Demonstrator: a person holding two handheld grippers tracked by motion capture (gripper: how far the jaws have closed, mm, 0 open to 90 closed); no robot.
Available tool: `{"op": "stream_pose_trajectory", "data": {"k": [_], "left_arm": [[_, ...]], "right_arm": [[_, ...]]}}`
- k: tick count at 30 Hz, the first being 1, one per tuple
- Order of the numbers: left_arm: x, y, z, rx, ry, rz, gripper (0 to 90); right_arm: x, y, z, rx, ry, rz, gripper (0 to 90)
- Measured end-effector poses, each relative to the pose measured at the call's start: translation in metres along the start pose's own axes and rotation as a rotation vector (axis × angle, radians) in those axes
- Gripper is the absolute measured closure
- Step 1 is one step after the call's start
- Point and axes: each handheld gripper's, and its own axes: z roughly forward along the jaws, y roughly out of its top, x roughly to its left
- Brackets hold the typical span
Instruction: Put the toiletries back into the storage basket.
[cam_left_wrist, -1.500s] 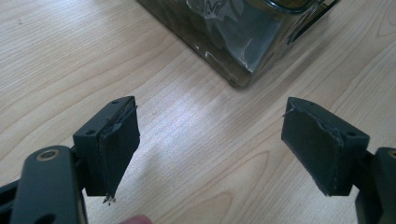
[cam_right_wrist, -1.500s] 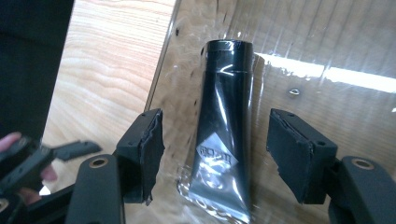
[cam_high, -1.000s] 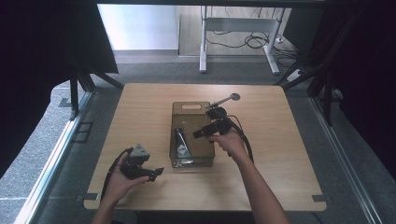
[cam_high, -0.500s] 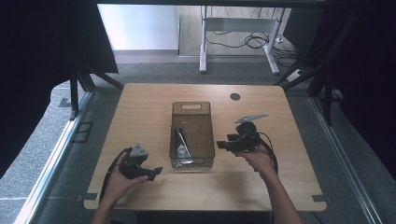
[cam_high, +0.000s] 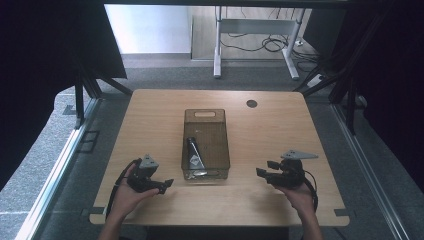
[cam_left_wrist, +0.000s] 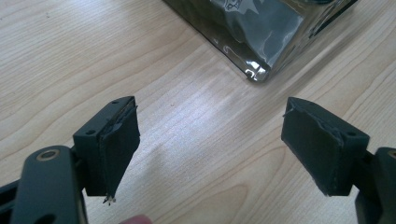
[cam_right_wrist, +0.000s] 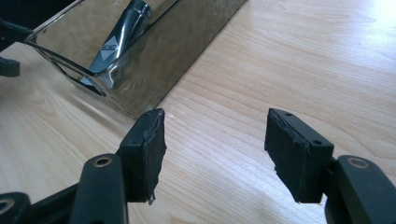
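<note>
A smoky clear plastic bin (cam_high: 225, 142) stands in the middle of the wooden table (cam_high: 150, 125). Inside it lies a dark tube with a white diamond label (cam_high: 192, 153), which the right gripper view shows through the bin's wall (cam_right_wrist: 116, 39). My left gripper (cam_high: 168, 183) rests near the front left, a short way from the bin's near corner (cam_left_wrist: 261, 37); its jaws (cam_left_wrist: 210, 140) stand open over bare wood. To the right of the bin my right gripper (cam_high: 262, 170) is held low, pointing at the bin (cam_right_wrist: 187, 51), open (cam_right_wrist: 215, 144) with nothing between the pads.
A small round black grommet (cam_high: 251, 103) sits in the table's far right part. Bare wood lies around the bin on every side. Beyond the far edge are grey floor, a white desk frame (cam_high: 218, 45) and cables. Dark curtains hang at both sides.
My right gripper has moved away from above the bin, to the right and toward the front edge. The left gripper has stayed where it was.
</note>
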Motion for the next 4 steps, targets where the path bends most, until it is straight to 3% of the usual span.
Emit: {"op": "stream_pose_trajectory", "data": {"k": [4], "left_arm": [[-0.0002, 0.0004, 0.0006, 0.001, -0.003, 0.004, 19.7]], "right_arm": [[-0.0021, -0.0004, -0.0039, -0.021, -0.005, -0.002, 37.6]]}}
